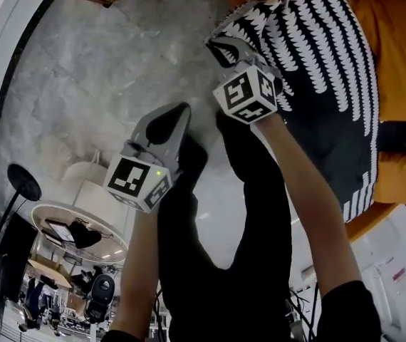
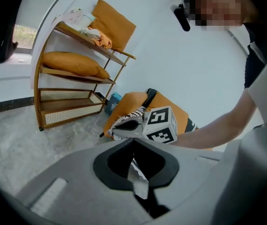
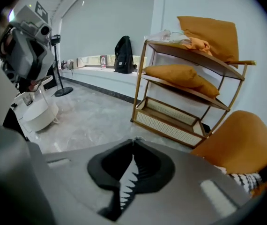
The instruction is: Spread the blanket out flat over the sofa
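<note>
A black-and-white patterned blanket (image 1: pixel 317 63) lies draped over the orange sofa (image 1: pixel 395 63) at the upper right of the head view. My right gripper (image 1: pixel 217 45) is at the blanket's near-left corner and shut on its edge. A strip of the pattern (image 3: pixel 126 186) shows between its closed jaws (image 3: pixel 133 142). My left gripper (image 1: pixel 181 109) hangs lower left over the floor, shut on a strip of the same blanket (image 2: pixel 138 175). In the left gripper view the right gripper (image 2: pixel 117 125) sits in front of the sofa (image 2: pixel 171 104). Dark cloth hangs between my arms.
A wooden shelf rack (image 3: pixel 189 93) with orange cushions stands beside the sofa (image 3: pixel 239 144). A round white side table (image 1: pixel 82 184) and a black stand (image 1: pixel 21 184) are at the lower left. Grey marble floor (image 1: pixel 103 70) lies beyond. A black backpack (image 3: pixel 123 48) rests on the window ledge.
</note>
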Action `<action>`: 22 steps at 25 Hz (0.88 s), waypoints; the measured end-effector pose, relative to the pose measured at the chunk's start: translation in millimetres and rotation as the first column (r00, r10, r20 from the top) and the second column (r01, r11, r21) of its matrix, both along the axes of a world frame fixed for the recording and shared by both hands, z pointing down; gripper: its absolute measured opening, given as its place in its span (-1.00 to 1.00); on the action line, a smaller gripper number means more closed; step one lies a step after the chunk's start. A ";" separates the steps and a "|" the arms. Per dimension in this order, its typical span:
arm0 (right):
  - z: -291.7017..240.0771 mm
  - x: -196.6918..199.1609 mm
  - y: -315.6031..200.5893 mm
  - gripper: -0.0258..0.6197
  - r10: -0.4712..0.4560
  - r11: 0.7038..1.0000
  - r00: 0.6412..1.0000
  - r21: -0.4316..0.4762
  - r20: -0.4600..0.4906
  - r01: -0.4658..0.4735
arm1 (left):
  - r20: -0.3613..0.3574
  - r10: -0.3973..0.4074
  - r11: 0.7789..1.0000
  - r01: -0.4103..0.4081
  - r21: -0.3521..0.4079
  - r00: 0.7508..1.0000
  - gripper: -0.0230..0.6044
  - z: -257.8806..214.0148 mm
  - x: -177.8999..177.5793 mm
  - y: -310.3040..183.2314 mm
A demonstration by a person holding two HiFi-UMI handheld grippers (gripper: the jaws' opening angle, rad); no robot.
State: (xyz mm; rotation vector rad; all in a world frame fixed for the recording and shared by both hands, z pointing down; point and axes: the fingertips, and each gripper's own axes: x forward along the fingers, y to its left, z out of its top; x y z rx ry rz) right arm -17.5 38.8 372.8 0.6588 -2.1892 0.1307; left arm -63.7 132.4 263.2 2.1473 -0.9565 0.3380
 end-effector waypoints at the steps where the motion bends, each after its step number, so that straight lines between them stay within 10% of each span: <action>1: 9.3 -3.1 0.0 -0.88 -0.021 1.000 1.000 -0.007 -0.003 0.021 | 0.001 -0.008 1.000 0.008 0.006 1.000 -0.89 7.8 -1.3 -5.3; 8: 99.3 -13.7 1.8 -0.89 -0.104 0.989 0.995 -0.105 -0.009 0.102 | 0.032 -0.022 0.998 0.020 0.066 0.999 -0.89 72.1 -4.0 -31.5; 22: 222.0 -13.5 -32.0 -0.89 0.147 0.977 0.988 -0.163 0.051 -0.137 | 0.066 0.050 0.980 -0.061 0.187 0.997 -0.89 161.1 -14.2 -80.0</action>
